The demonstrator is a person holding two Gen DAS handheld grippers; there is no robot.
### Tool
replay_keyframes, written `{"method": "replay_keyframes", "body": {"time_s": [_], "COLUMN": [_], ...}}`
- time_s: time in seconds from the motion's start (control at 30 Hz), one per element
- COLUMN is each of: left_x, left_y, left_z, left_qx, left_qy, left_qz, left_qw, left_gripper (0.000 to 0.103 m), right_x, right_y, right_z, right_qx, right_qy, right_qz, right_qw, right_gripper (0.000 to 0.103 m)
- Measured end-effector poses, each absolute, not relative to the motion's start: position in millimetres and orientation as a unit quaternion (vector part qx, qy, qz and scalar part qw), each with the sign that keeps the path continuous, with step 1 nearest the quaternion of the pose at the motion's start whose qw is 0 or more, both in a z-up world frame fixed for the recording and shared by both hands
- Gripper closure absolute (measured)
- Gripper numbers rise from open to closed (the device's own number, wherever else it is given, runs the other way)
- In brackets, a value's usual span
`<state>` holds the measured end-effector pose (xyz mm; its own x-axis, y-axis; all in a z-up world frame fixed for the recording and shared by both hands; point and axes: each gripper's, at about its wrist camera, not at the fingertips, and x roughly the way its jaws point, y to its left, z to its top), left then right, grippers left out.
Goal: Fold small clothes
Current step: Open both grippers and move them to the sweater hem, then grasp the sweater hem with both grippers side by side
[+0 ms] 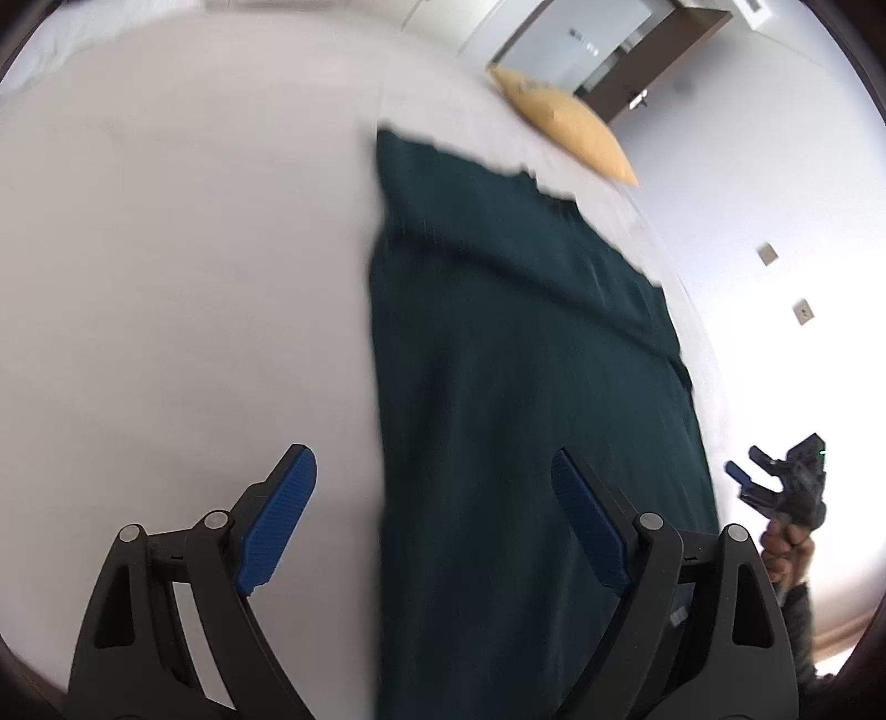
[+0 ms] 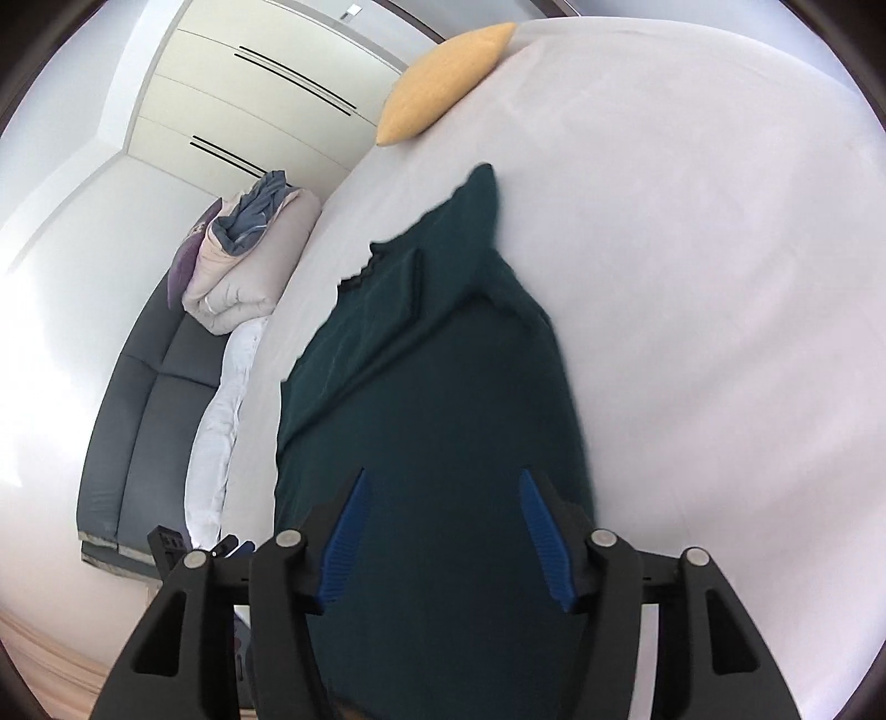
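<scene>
A dark teal garment [image 1: 526,360] lies stretched out flat on the white bed [image 1: 166,249], its far end folded over with a dark scalloped trim [image 2: 360,271]. My left gripper [image 1: 432,462] hovers open and wide above the garment's left edge, with nothing between its blue pads. In the right wrist view the garment [image 2: 432,387] fills the middle, and my right gripper [image 2: 443,476] stands open over its near end, the pads clear of the cloth. The left wrist view also catches the right gripper [image 1: 764,482] at the far right, held in a hand.
A yellow pillow [image 2: 443,83] lies at the bed's far edge. Beside the bed [image 2: 720,277] stands a grey sofa [image 2: 144,421] stacked with folded duvets [image 2: 249,260], and behind it a cream wardrobe [image 2: 266,94]. A door [image 1: 581,39] shows past the pillow [image 1: 570,127].
</scene>
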<state>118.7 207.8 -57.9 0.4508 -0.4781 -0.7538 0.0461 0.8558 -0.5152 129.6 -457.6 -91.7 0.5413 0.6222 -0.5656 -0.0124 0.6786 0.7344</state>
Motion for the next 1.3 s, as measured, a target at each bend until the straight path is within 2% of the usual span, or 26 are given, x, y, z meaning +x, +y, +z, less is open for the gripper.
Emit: {"method": "replay_keyframes", "body": {"time_s": [0.23,0.3,0.67,0.73,0.87,1.07,1.13,1.27,1.3], "left_x": [59.6,48.2,23.3,26.7,31.4,34.1,35.1,35.5,36.0], "left_y": [216.3,215.5,212.5,217.5,229.1,233.8,236.4,232.3,231.4], "left_z": [-79.1,-80.0,-99.7,-103.9,-111.2,-122.8,-126.3,-136.1,-138.7], "left_qx": [-0.257,-0.26,-0.288,-0.314,-0.348,-0.386,-0.406,-0.419,-0.422], "left_qy": [0.527,0.532,0.563,0.559,0.56,0.569,0.565,0.567,0.567], "left_qz": [-0.159,-0.168,-0.21,-0.219,-0.228,-0.26,-0.265,-0.269,-0.27], "left_qw": [0.794,0.788,0.745,0.736,0.716,0.678,0.668,0.656,0.654], "left_gripper": [0.016,0.016,0.017,0.018,0.03,0.031,0.037,0.072,0.073], "right_x": [77.3,68.6,60.0,58.5,56.0,55.3,54.9,54.5,53.4], "right_y": [-473.8,-478.7,-476.0,-477.6,-480.4,-480.3,-479.7,-480.4,-481.7], "right_z": [-113.8,-118.5,-128.3,-129.7,-131.0,-131.5,-131.3,-130.3,-130.1], "right_qx": [0.36,0.365,0.376,0.38,0.386,0.387,0.387,0.385,0.387], "right_qy": [0.454,0.456,0.463,0.462,0.462,0.46,0.46,0.462,0.462], "right_qz": [0.189,0.186,0.189,0.189,0.189,0.191,0.193,0.195,0.194], "right_qw": [0.792,0.79,0.78,0.778,0.776,0.776,0.776,0.775,0.774], "right_gripper": [0.043,0.04,0.038,0.038,0.038,0.038,0.038,0.039,0.039]}}
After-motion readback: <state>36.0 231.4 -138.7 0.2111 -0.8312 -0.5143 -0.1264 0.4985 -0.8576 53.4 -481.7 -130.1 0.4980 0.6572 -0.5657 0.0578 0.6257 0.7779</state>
